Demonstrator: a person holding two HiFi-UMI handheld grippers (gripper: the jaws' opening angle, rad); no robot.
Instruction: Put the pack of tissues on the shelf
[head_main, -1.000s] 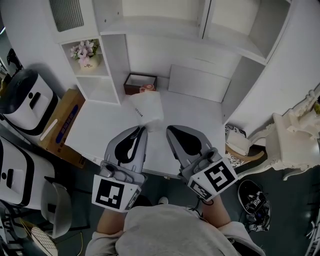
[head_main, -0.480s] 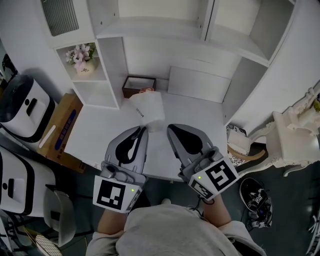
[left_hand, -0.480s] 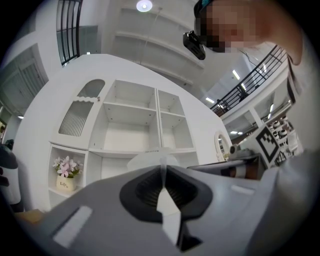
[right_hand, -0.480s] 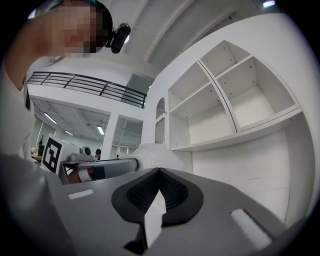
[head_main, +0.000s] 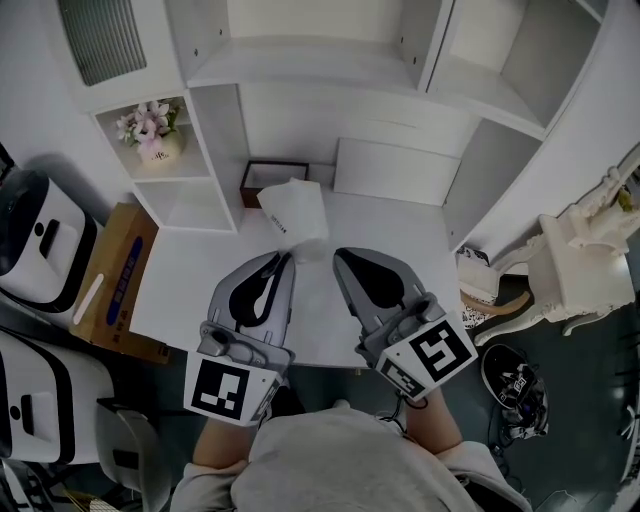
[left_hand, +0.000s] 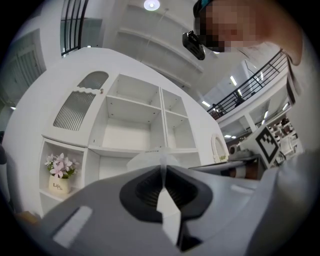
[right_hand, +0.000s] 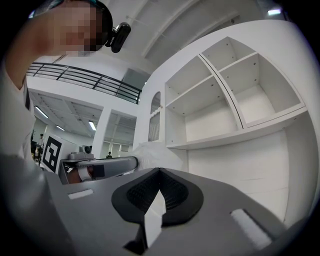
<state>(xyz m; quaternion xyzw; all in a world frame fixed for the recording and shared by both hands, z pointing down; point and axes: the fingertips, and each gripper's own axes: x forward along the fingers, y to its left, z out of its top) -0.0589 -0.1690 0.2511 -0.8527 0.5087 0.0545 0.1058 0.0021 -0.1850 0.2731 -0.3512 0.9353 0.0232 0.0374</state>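
Observation:
The pack of tissues (head_main: 294, 212) is a white soft plastic pack, held up above the white desk (head_main: 190, 270) in front of the shelf unit (head_main: 320, 68). My left gripper (head_main: 286, 258) is shut on the pack's thin near edge. In the left gripper view the film runs up from the closed left gripper (left_hand: 163, 167) to the pack (left_hand: 150, 159), with open white shelves (left_hand: 131, 125) behind. My right gripper (head_main: 338, 258) hovers just to the right, shut and holding nothing. From the right gripper (right_hand: 159, 171) the pack (right_hand: 152, 152) shows to the left.
A brown open box (head_main: 258, 178) sits at the back of the desk, partly behind the pack. A white panel (head_main: 395, 170) leans against the back wall. A flower pot (head_main: 148, 135) fills a left cubby. A cardboard box (head_main: 115, 280) and white appliances (head_main: 40, 240) stand to the left.
The pack has gone forward and up with my left gripper and now overlaps the brown box's corner. Both grippers keep their spacing. The head view has tilted toward the shelves.

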